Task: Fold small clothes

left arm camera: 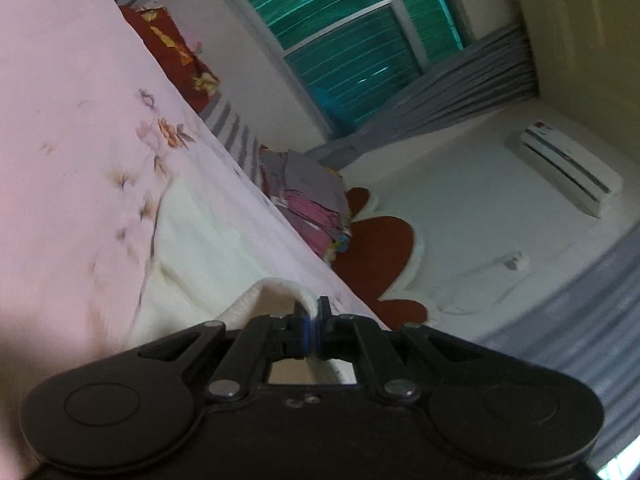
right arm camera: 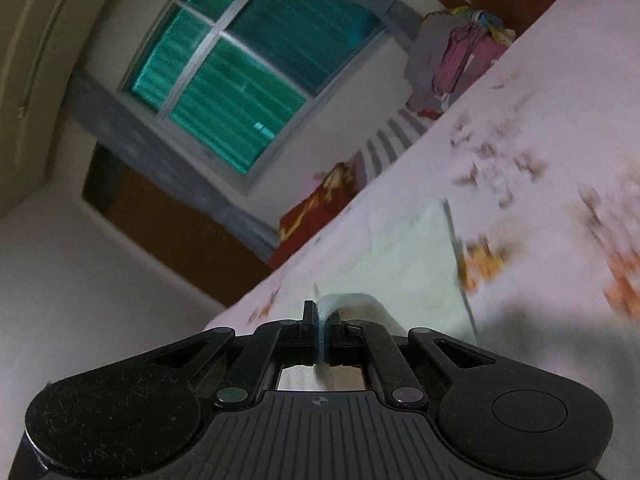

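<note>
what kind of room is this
Most likely a bedroom: a bed with a pink floral bedsheet, a pile of folded clothes at its far edge, and a green-tinted window with grey curtains.

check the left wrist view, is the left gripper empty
No, the left gripper is shut on an edge of the cream cloth, which loops up from the pink floral bedsheet into its jaws.
</note>
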Available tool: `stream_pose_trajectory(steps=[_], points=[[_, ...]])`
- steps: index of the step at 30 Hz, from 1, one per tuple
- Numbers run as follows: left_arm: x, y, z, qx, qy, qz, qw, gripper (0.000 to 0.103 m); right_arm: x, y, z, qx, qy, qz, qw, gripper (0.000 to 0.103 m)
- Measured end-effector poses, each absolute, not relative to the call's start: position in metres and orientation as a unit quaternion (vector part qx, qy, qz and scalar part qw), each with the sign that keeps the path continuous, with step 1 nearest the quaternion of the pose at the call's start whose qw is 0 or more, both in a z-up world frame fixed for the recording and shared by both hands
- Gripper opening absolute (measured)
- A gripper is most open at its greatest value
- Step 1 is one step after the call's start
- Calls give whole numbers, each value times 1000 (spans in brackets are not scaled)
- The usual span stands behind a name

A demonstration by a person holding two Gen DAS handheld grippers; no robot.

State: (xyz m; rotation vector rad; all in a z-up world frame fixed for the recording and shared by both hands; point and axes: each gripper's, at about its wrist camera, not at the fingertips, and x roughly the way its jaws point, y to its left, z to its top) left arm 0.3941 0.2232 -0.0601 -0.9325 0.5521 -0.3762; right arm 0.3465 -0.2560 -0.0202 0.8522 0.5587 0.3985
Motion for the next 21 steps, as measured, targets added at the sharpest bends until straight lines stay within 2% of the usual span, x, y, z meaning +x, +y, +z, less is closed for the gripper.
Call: stream_pose_trajectory(steps=[4, 10, 12, 13, 15, 16, 17, 18, 19, 21], points=[[462, 229, -93, -448, 306, -154, 826, 3, 424, -248, -37, 401, 306, 147, 851, 2], [526, 240, -144, -464, 355, -132, 801, 3, 501, -254, -103, 442, 370, 102, 811, 2], [536, 242, -147, -470, 350, -134, 799, 16, 515, -254, -117, 442, 388, 94, 803, 2], [540, 244, -148, -474, 345, -133, 799, 31, 518, -255, -120, 443, 390, 94, 801, 2], [553, 247, -152, -487, 335, -135, 796, 46, 522, -258, -123, 457, 382, 99, 797, 6], [558, 248, -153, -491, 330, -134, 795, 60, 525, -260, -123, 462, 376, 96, 798, 11], [561, 248, -152, -491, 324, -135, 797, 69, 528, -262, -124, 464, 367, 92, 801, 39], [566, 249, -151, -488, 319, -132, 801, 69, 529, -264, -124, 466, 355, 85, 806, 69], [568, 250, -148, -486, 316, -132, 804, 69, 528, -265, -121, 462, 340, 74, 816, 72], [567, 253, -139, -468, 306, -139, 817, 69, 527, -267, -114, 445, 330, 60, 830, 72]])
